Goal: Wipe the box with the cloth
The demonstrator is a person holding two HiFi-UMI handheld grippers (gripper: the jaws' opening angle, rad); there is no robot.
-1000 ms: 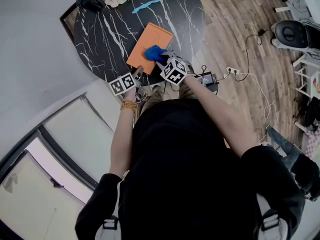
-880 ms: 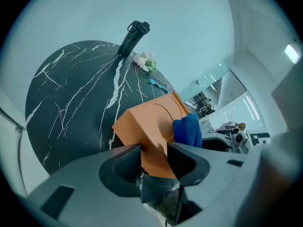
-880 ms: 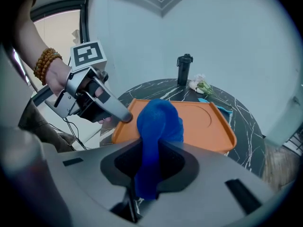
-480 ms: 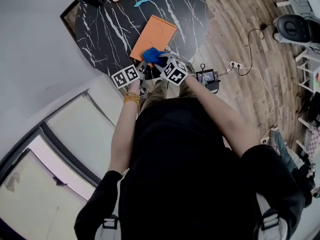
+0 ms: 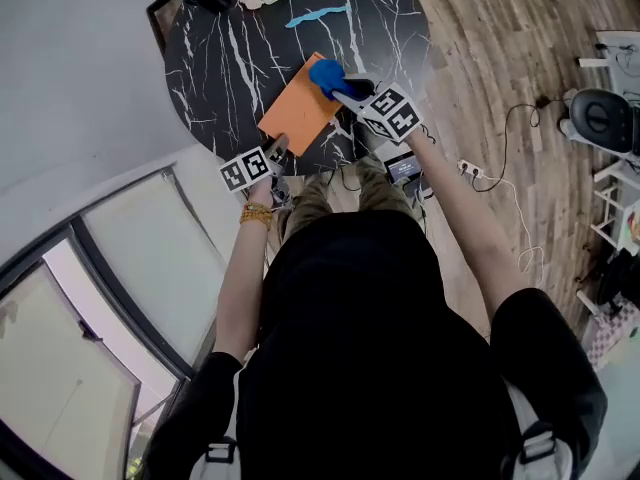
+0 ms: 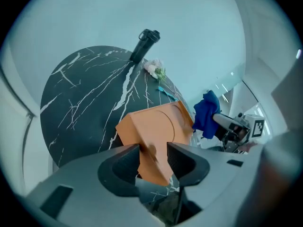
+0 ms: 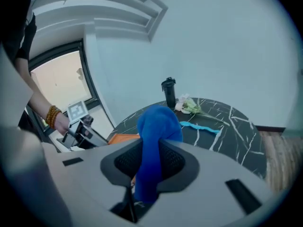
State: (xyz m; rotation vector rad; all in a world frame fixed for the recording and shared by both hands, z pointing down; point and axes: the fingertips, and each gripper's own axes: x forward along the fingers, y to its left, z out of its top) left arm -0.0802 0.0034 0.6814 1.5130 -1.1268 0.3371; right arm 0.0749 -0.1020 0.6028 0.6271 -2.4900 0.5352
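Watch the left gripper (image 6: 154,157) here: its jaws are clamped on just the near corner of the orange box (image 6: 156,131), and that's a thin hold. If a wiping stroke pushes hard at the far end, the box could swivel between those jaws or slide out across the dark marbled surface (image 5: 225,58). Over on the right gripper (image 7: 152,157), the jaws are closed on the blue cloth (image 7: 158,122), which bunches up ahead of the tips and hangs below them. A loose wad like that could drag free if it snags on a box edge. From the left gripper view the cloth sits off to the right of the jaws, seemingly clear of the box, so the next stroke might miss. Pose-wise, the left arm is tucked in and angled down at the near edge, while the right reaches further out, raised by the box's far corner.
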